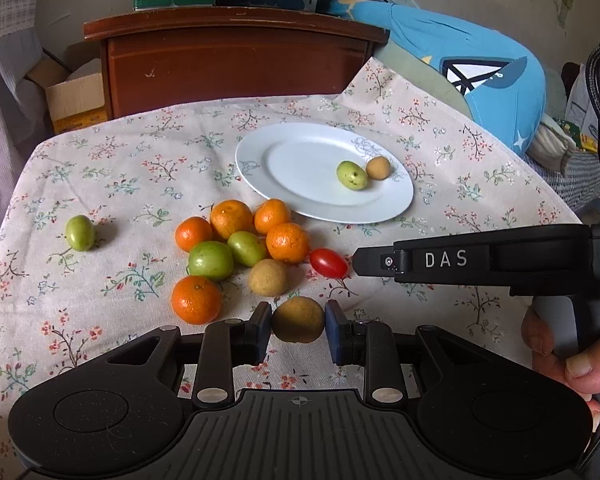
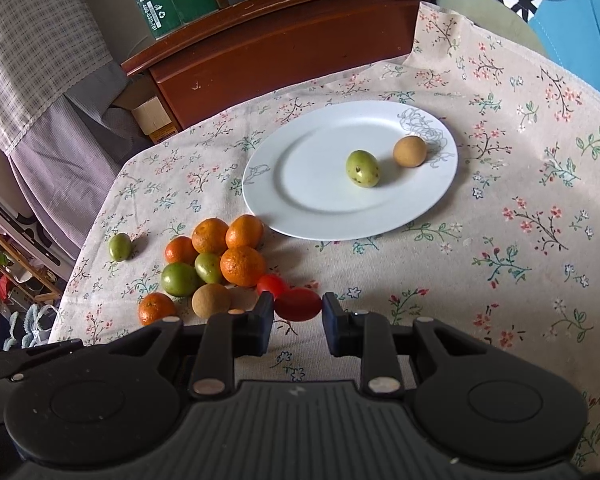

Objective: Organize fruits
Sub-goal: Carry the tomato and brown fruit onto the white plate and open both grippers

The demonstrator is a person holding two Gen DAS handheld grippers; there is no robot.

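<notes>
My left gripper (image 1: 298, 322) is shut on a brown round fruit (image 1: 298, 320), low over the floral cloth at the near side of the fruit pile. My right gripper (image 2: 298, 306) is shut on a red cherry tomato (image 2: 298, 304); a second red tomato (image 2: 271, 285) lies just beyond it. In the left wrist view the right gripper (image 1: 358, 261) reaches in from the right, its tip beside a red tomato (image 1: 329, 263). The pile holds several oranges (image 1: 287, 242), two green fruits (image 1: 211, 260) and a brown fruit (image 1: 267, 277). The white plate (image 1: 300, 160) carries a green fruit (image 1: 352, 175) and a brown fruit (image 1: 378, 168).
One green fruit (image 1: 80, 232) lies alone left of the pile. A wooden cabinet (image 1: 232, 68) with boxes on top stands behind the table. A blue plush cushion (image 1: 480, 76) rests at the back right. A hand (image 1: 560, 356) holds the right gripper's handle.
</notes>
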